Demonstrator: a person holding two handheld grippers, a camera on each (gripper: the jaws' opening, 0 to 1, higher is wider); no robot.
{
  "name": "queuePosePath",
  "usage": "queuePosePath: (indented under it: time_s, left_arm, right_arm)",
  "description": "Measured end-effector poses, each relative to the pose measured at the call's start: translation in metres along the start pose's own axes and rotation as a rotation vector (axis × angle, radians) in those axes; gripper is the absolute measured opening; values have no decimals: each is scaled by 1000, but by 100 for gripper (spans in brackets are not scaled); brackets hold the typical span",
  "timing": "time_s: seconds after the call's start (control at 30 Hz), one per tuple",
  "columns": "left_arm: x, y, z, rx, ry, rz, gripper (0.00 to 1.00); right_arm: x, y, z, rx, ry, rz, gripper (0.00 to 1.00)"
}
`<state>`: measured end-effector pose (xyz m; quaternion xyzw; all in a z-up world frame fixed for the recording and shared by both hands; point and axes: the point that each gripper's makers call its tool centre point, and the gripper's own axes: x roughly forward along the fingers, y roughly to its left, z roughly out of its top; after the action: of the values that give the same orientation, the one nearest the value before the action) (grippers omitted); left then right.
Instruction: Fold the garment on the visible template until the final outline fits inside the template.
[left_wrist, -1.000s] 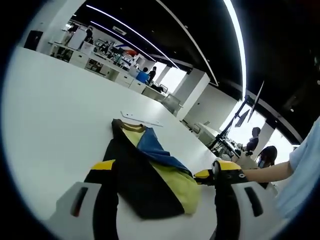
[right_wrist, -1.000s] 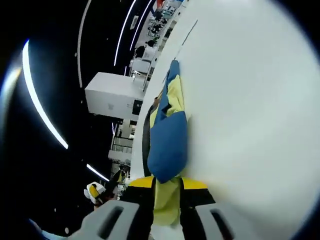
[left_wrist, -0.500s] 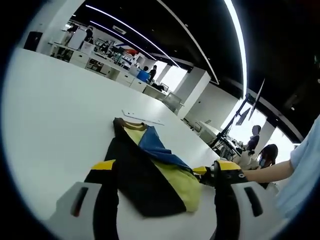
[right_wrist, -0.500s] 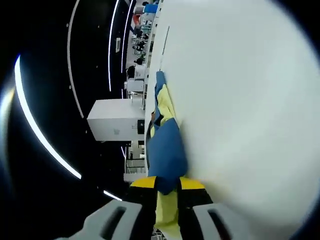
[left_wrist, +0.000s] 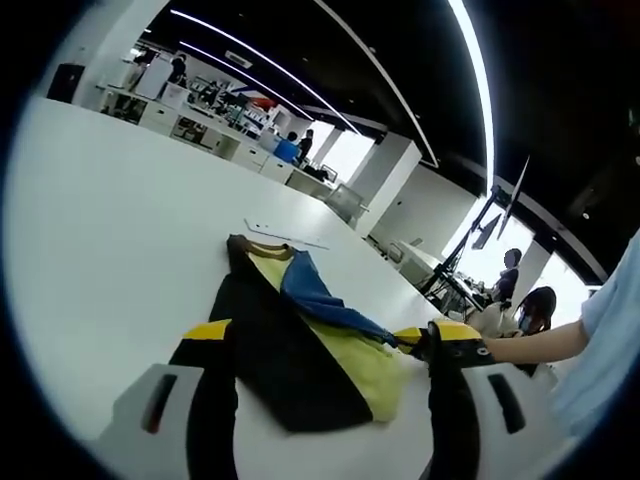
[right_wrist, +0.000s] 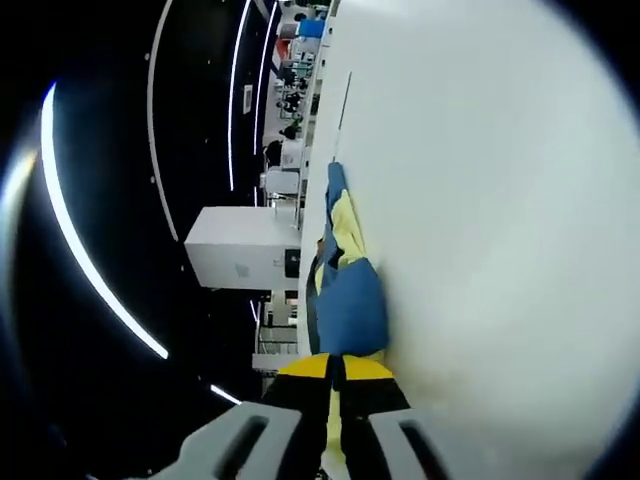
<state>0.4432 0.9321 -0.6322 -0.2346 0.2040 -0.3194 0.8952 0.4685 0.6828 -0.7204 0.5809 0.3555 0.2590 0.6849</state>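
The garment (left_wrist: 300, 345), black, yellow and blue, lies crumpled on the white tabletop (left_wrist: 110, 220). Beyond the garment a thin flat template (left_wrist: 285, 236) lies on the tabletop, near its collar. The left gripper (left_wrist: 325, 345) has its fingers wide apart, one on each side of the garment, gripping nothing. The right gripper (right_wrist: 336, 372) has its fingers closed on the yellow edge of the garment (right_wrist: 345, 290), beside the blue part.

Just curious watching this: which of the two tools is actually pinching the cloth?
The right tool: its jaws are shut on the garment. The left tool is open around it.
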Motion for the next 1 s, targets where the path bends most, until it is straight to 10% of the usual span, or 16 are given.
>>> queuePosePath:
  time_s: [1.0]
  left_arm:
    - [16,-3,-16,-21,33,-21,75]
  right_arm:
    - [-164,35,171,-337,-277,-231,0]
